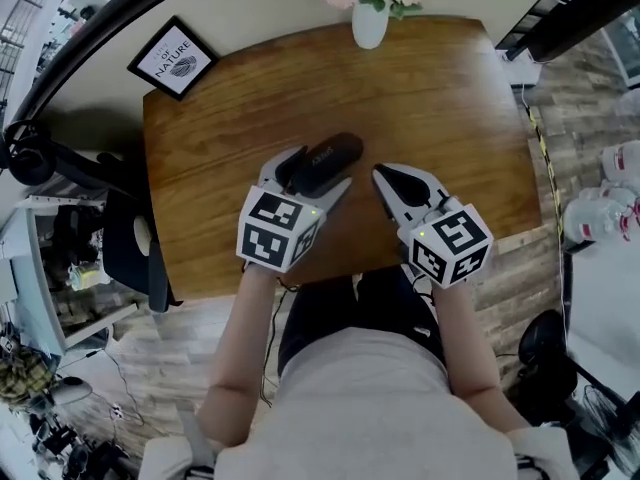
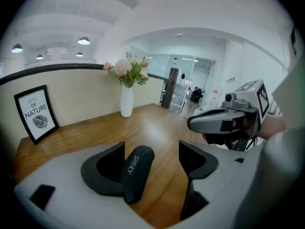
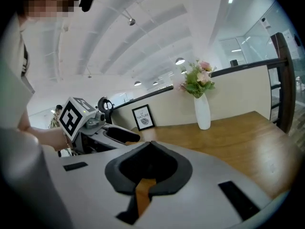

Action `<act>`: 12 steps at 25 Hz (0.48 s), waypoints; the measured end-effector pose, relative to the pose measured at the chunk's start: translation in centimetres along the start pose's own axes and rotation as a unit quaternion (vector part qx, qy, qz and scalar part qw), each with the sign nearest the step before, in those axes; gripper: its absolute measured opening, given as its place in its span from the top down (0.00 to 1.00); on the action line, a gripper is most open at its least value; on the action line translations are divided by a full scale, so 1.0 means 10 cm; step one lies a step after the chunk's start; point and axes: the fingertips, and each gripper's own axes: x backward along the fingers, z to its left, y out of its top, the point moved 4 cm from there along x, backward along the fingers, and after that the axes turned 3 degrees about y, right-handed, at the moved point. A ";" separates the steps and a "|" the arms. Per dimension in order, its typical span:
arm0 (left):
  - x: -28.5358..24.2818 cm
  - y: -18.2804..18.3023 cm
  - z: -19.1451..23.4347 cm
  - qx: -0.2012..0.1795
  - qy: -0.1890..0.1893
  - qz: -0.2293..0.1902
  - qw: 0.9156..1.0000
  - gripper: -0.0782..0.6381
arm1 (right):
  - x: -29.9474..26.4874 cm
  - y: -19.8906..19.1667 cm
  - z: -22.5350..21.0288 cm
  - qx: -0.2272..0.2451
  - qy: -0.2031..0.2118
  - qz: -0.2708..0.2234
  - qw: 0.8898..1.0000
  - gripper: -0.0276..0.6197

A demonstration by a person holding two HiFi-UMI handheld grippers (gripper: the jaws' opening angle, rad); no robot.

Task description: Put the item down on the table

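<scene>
- The left gripper's (image 2: 157,155) jaws are standing wide apart and not squeezing anything. The black oblong "SHERY" case (image 2: 136,173) is lying between them, leaning on the left-hand pad with a clear gap to the other.
- I'm guessing it's already resting on the brown wooden surface (image 1: 450,98), hence the loose hold.
- The right gripper's (image 3: 148,146) jaws are sitting closed and empty, off to the side.

Bright even light, fisheye-warped edges

the case (image 1: 328,158) lay on the table (image 1: 450,98) between the jaws of our left gripper (image 1: 315,178), our right gripper (image 1: 386,175) just right of it; vase (image 1: 369,23) and framed print (image 1: 174,58) stood behind.
</scene>
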 end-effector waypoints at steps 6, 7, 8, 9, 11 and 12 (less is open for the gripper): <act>0.25 0.25 -0.10 0.017 -0.004 -0.056 0.998 0.48 | 0.03 0.37 0.18 0.027 0.031 -0.041 0.998 0.94; 0.29 0.31 -0.11 0.020 -0.005 -0.066 0.998 0.50 | 0.04 0.44 0.20 0.039 0.030 -0.047 0.998 0.94; 0.33 0.35 -0.13 0.023 -0.006 -0.075 0.997 0.51 | 0.06 0.49 0.22 0.049 0.029 -0.051 0.997 0.94; 0.36 0.39 -0.14 0.025 -0.007 -0.083 0.996 0.53 | 0.07 0.54 0.24 0.056 0.030 -0.055 0.996 0.94; 0.42 0.44 -0.17 0.027 -0.008 -0.094 0.995 0.55 | 0.10 0.61 0.29 0.065 0.036 -0.062 0.995 0.94; 0.45 0.46 -0.18 0.027 -0.008 -0.099 0.995 0.57 | 0.11 0.64 0.31 0.070 0.038 -0.064 0.995 0.94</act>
